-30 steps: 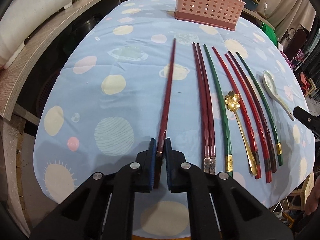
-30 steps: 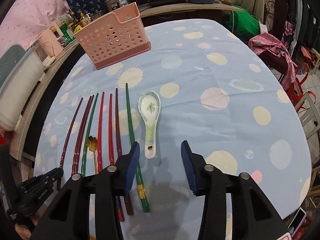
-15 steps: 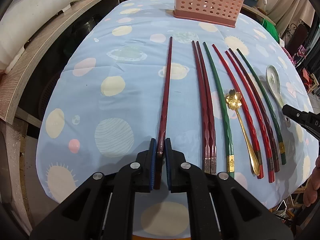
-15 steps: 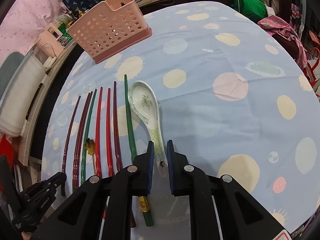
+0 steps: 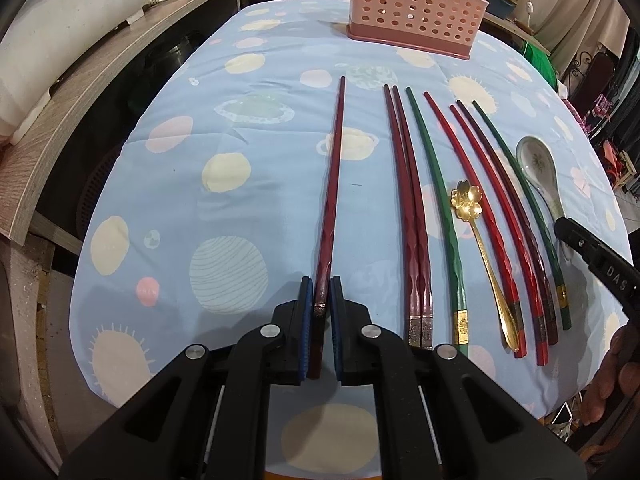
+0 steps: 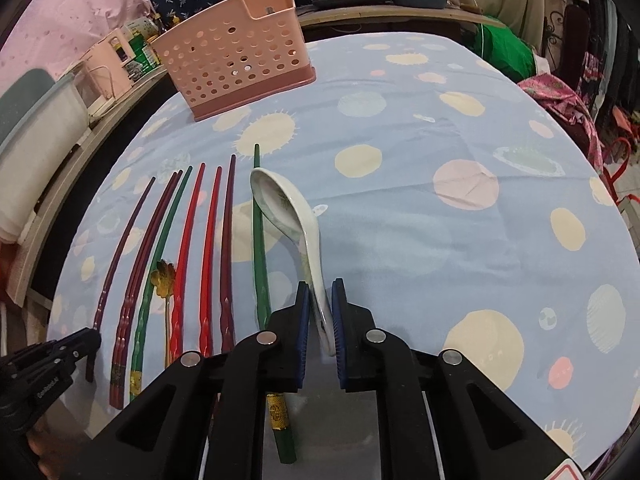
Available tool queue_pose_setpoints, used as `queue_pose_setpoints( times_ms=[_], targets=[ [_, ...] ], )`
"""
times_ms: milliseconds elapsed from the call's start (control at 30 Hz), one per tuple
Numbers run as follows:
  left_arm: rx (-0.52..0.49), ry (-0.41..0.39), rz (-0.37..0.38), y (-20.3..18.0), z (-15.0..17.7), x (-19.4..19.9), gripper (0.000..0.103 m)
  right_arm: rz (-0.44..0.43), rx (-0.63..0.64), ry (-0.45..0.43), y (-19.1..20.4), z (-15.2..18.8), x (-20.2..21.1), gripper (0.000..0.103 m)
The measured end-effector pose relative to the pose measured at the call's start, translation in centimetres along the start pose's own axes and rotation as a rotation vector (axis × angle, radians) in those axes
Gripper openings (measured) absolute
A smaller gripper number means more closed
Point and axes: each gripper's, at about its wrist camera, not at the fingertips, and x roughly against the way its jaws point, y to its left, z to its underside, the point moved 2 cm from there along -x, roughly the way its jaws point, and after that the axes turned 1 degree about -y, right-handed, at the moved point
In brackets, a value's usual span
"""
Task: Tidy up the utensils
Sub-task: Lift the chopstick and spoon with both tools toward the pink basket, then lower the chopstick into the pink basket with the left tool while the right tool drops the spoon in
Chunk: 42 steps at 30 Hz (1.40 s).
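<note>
- left wrist view: left gripper (image 5: pixel 320 312) clamped on the thick end of a dark red chopstick (image 5: pixel 332 184) lying alone on the blue tablecloth (image 5: pixel 248 208); other chopsticks in a row beside it
- right gripper (image 6: pixel 320 316) pinching the white spoon (image 6: pixel 288 216) by its handle
- pink basket (image 6: pixel 236 60) at the far edge

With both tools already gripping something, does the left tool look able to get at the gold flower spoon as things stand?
Probably not yet: the left tool is shut on a dark red chopstick. The gold flower spoon lies uncovered between chopsticks, so the path itself looks free.
</note>
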Motion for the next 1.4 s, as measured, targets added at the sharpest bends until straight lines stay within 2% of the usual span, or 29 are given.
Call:
queue_pose_setpoints(
  times_ms=[167, 433, 667, 933, 1133, 1400],
  targets=[
    [0.026, 0.008, 0.061, 0.2, -0.1, 0.6, 0.007, -0.026, -0.013, 0.023, -0.1, -0.5, 0.8, 0.007],
    [0.043, -0.083, 0.079, 0.9, -2.1, 4.8, 0.007, -0.041, -0.042, -0.024, -0.6, -2.7, 4.4, 0.007],
    [0.068, -0.175, 0.095, 2.0, -5.7, 8.1, 0.007, -0.041, -0.033, -0.066, -0.3, -4.6, 6.0, 0.007],
    [0.050, -0.282, 0.060, 2.7, -11.2, 11.2, 0.007, -0.059, -0.009, -0.131, 0.5, -8.4, 7.1, 0.007],
    [0.038, -0.374, 0.024, 3.1, -16.8, 13.1, 0.007, -0.083, 0.008, -0.199, 1.3, -13.1, 7.9, 0.007],
    [0.043, -0.500, 0.078, 2.3, -24.0, 17.8, 0.007, -0.093, 0.003, -0.305, 1.8, -20.8, 8.7, 0.007]
  ],
)
